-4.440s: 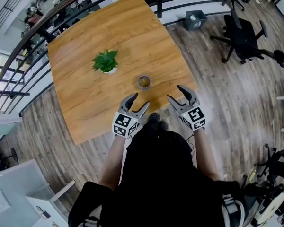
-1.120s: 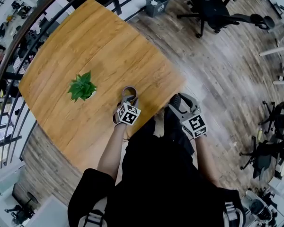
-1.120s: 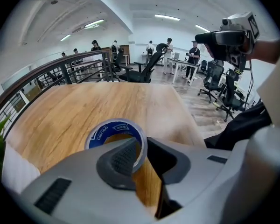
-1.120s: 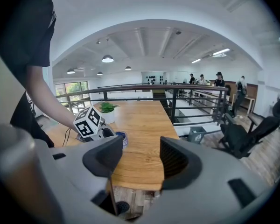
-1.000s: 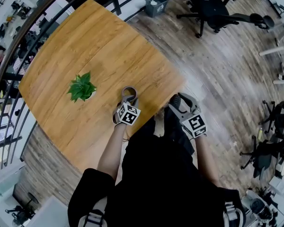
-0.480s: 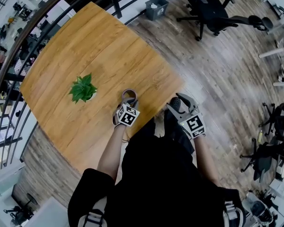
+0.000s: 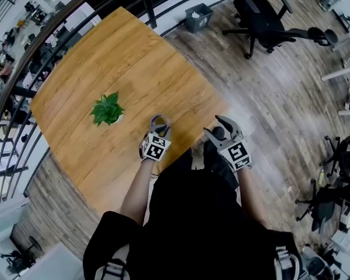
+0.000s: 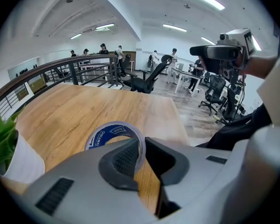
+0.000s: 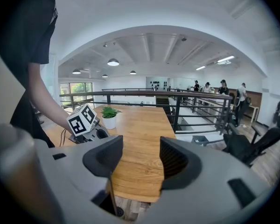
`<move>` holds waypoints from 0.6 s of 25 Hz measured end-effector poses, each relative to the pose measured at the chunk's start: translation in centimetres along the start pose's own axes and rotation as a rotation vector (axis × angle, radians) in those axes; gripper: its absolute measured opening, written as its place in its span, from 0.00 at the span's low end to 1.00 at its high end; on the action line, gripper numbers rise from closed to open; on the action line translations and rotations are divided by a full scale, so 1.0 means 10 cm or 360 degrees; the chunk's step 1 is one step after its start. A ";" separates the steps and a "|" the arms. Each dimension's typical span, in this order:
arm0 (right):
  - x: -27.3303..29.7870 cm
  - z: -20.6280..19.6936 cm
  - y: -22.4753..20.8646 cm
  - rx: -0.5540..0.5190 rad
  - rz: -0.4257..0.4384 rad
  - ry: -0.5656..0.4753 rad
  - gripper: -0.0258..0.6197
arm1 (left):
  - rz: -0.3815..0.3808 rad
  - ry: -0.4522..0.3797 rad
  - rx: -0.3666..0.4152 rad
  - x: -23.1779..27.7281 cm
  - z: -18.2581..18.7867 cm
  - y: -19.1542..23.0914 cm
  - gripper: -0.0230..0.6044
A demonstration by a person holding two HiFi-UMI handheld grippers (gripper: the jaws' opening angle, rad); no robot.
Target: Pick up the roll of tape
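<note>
The roll of tape (image 8: 107,133), clear with a blue printed core, is over the near part of the wooden table (image 7: 116,57). My left gripper (image 8: 142,147) is shut on it: one finger sits inside the ring, the other outside, pinching its near wall. In the head view the roll of tape (image 7: 158,121) shows just past the left gripper (image 7: 158,128) and its marker cube. My right gripper (image 7: 220,128) hangs open off the table's near right edge, holding nothing. In its own view the right gripper (image 9: 140,154) has only table between its jaws.
A small potted plant (image 7: 108,109) stands left of the roll on the table. A black railing (image 7: 76,16) runs behind the table. An office chair (image 7: 265,25) and a grey bin (image 7: 199,17) stand on the wood floor at the far right.
Earlier both grippers hung open at the near edge and the roll lay free. Over the last second the left gripper stays closed on the roll and rises slightly; the right barely moves.
</note>
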State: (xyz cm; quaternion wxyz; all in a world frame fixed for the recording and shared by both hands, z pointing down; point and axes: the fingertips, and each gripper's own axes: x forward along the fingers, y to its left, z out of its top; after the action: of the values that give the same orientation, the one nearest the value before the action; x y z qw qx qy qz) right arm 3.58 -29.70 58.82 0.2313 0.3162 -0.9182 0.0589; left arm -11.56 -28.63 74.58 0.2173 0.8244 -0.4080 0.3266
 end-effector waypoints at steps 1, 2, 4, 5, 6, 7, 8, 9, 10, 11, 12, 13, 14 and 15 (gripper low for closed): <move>0.01 0.01 0.00 -0.0007 0.0007 0.0000 0.44 | 0.0010 -0.0015 -0.0012 -0.03 0.02 0.01 0.13; 0.01 0.02 0.01 -0.0013 0.0015 0.0004 0.44 | 0.0019 -0.0027 -0.0020 -0.07 0.03 0.01 0.13; 0.02 0.06 0.01 -0.0018 0.0026 -0.0004 0.44 | 0.0032 -0.0046 -0.0027 -0.14 0.06 0.00 0.13; 0.03 0.09 0.01 -0.0018 0.0031 -0.0013 0.44 | 0.0038 -0.0056 -0.0023 -0.17 0.09 0.00 0.13; 0.04 0.11 0.01 -0.0019 0.0036 -0.0019 0.44 | 0.0044 -0.0066 -0.0016 -0.20 0.12 0.01 0.13; 0.04 0.12 0.01 -0.0019 0.0041 -0.0023 0.44 | 0.0049 -0.0074 -0.0009 -0.23 0.15 0.00 0.13; 0.05 0.13 0.02 -0.0021 0.0046 -0.0023 0.44 | 0.0055 -0.0084 -0.0001 -0.27 0.20 0.00 0.13; 0.05 0.13 0.02 -0.0023 0.0051 -0.0021 0.44 | 0.0062 -0.0100 0.0013 -0.31 0.26 -0.01 0.13; 0.06 0.12 0.02 -0.0025 0.0055 -0.0017 0.44 | 0.0072 -0.0122 0.0032 -0.36 0.32 -0.02 0.13; 0.07 0.11 0.02 -0.0026 0.0059 -0.0010 0.44 | 0.0082 -0.0144 0.0056 -0.40 0.39 -0.02 0.13; 0.09 0.08 0.02 -0.0030 0.0061 0.0003 0.44 | 0.0093 -0.0163 0.0083 -0.44 0.45 -0.01 0.13; 0.10 0.05 0.02 -0.0034 0.0065 0.0019 0.43 | 0.0102 -0.0181 0.0107 -0.48 0.50 -0.01 0.13; 0.11 0.02 0.02 -0.0037 0.0072 0.0028 0.43 | 0.0109 -0.0200 0.0126 -0.52 0.56 -0.01 0.13; 0.12 0.02 0.03 -0.0037 0.0081 0.0025 0.43 | 0.0114 -0.0220 0.0140 -0.56 0.63 -0.02 0.13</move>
State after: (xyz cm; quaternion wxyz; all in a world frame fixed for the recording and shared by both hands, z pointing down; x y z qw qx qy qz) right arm 2.51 -30.16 59.22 0.2406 0.2896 -0.9247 0.0566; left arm -11.72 -29.47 66.21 0.1405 0.8386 -0.4365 0.2940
